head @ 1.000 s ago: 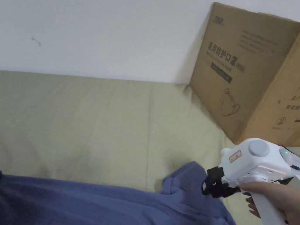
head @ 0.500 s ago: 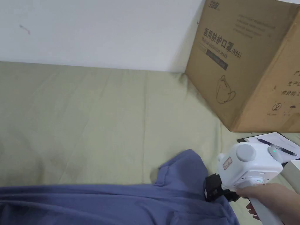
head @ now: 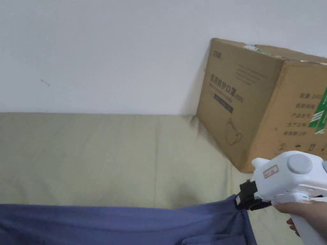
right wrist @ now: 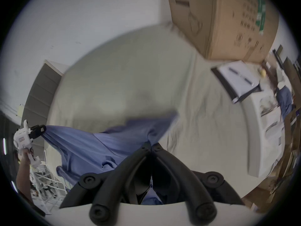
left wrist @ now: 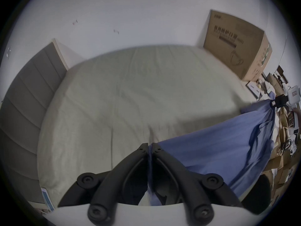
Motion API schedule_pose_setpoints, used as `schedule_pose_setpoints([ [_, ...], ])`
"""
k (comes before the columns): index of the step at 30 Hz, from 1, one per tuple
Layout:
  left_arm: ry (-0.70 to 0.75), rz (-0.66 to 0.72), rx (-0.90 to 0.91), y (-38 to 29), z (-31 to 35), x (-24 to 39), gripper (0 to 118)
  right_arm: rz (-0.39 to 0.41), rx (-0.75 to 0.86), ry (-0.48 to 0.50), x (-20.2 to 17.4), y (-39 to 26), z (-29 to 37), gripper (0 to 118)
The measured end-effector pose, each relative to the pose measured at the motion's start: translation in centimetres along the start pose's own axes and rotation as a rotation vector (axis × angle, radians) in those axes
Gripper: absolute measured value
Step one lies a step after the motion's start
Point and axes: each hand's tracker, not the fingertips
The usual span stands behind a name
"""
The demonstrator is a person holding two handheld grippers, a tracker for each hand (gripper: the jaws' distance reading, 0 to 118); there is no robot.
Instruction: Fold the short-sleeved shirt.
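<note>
Blue shirt (head: 127,225) stretched taut in the air over the near edge of the bed (head: 111,153), pinched at each end: left gripper (left wrist: 150,149) and right gripper (right wrist: 150,145), fingers clamped tight on fabric. Could slip out if tugged harder. Pale green sheet, cardboard box (head: 265,105) far right, white wall (head: 111,54) behind.

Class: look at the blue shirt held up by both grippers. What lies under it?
Under the shirt lies the pale green bed sheet, bare where visible. The left gripper and right gripper hold it stretched; the hanging cloth hides whatever lies below its lower part.
</note>
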Motion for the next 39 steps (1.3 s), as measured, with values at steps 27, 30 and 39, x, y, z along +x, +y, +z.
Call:
schedule_pose_setpoints([
  [27, 0.279, 0.106, 0.640, 24.9, 23.4, -1.5, 1, 0.171, 0.895, -0.074, -15.5, 23.2, 27.7, 0],
  [30, 0.278, 0.120, 0.684, 25.7, 22.2, -2.0, 1, 0.186, 0.933, -0.099, -16.2, 24.5, 26.8, 0],
  [39, 0.260, 0.107, 0.517, 21.1, 10.0, -2.0, 1, 0.132, 0.782, -0.056, -13.7, 20.5, 12.9, 0],
])
